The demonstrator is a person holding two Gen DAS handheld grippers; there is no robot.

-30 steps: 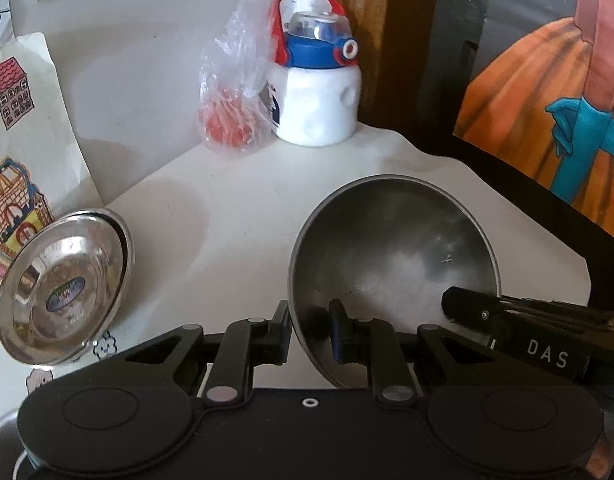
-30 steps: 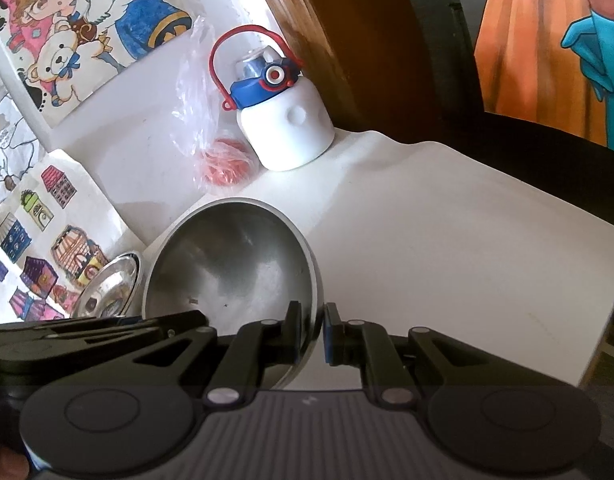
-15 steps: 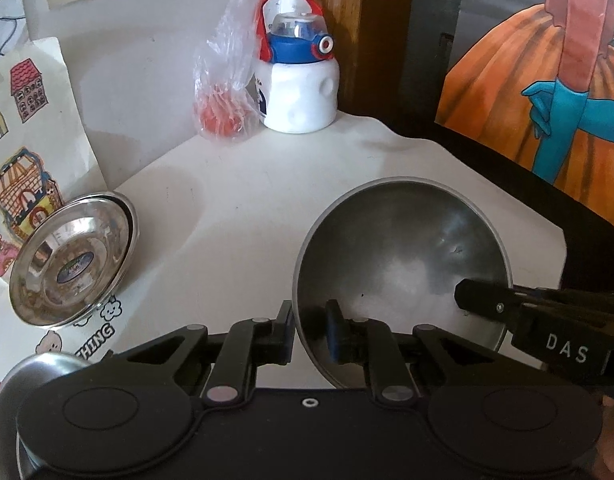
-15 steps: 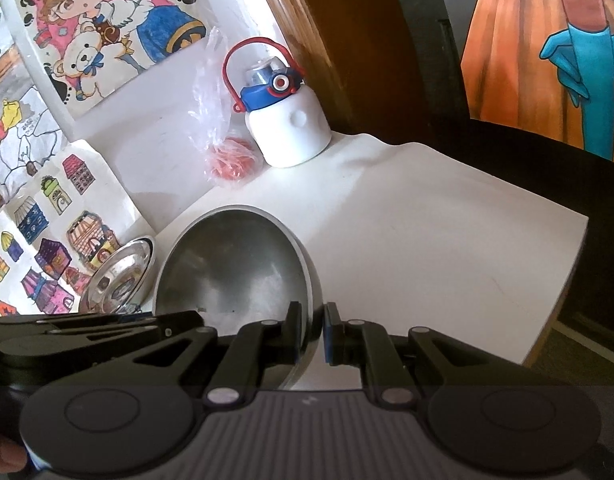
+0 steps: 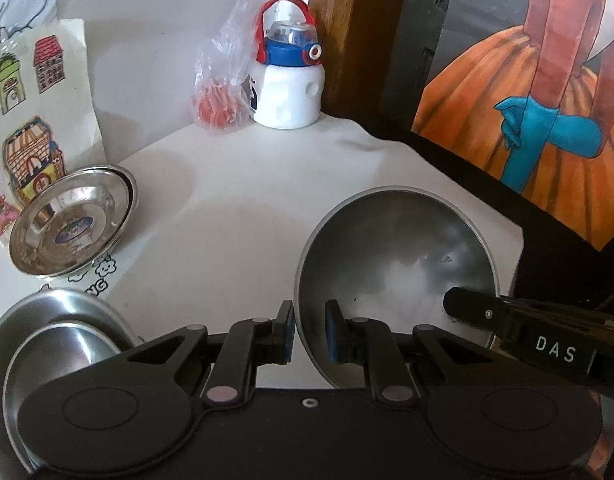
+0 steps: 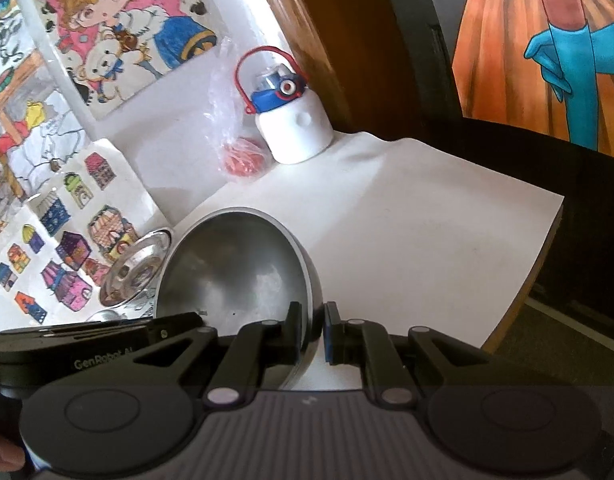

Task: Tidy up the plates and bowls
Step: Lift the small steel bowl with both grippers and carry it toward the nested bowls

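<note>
A smooth white table (image 5: pixel 235 216) fills the space ahead of me, backed by a white wall papered with children's drawings of little houses (image 6: pixel 67 248). A brown wooden post and a painted picture of an orange skirt and blue glove (image 5: pixel 519 128) stand to the right.

My left gripper (image 5: pixel 310 330) is pinched onto the near left rim of the large bowl (image 5: pixel 395 264), one finger outside and one inside the wall. My right gripper (image 6: pixel 312 332) clamps the opposite rim the same way. Between them the bowl sits tipped with its mouth facing forward; whether it touches the table I cannot tell. It is a deep, round hemisphere of dull brushed steel with cloudy reflections inside.

To the left, near the house drawings, a shallow polished steel plate (image 5: pixel 73 226) lies tilted, mirror-bright, with a small sticker in its centre. At my lower left curves another rounded steel dish (image 5: pixel 55 340), satin in finish and partly hidden by my tool.

At the far wall stands a squat white bottle (image 5: pixel 287 84) with a blue cap and red loop handle. Just beside it is a crinkled clear plastic bag (image 5: pixel 221 88) holding something red.
</note>
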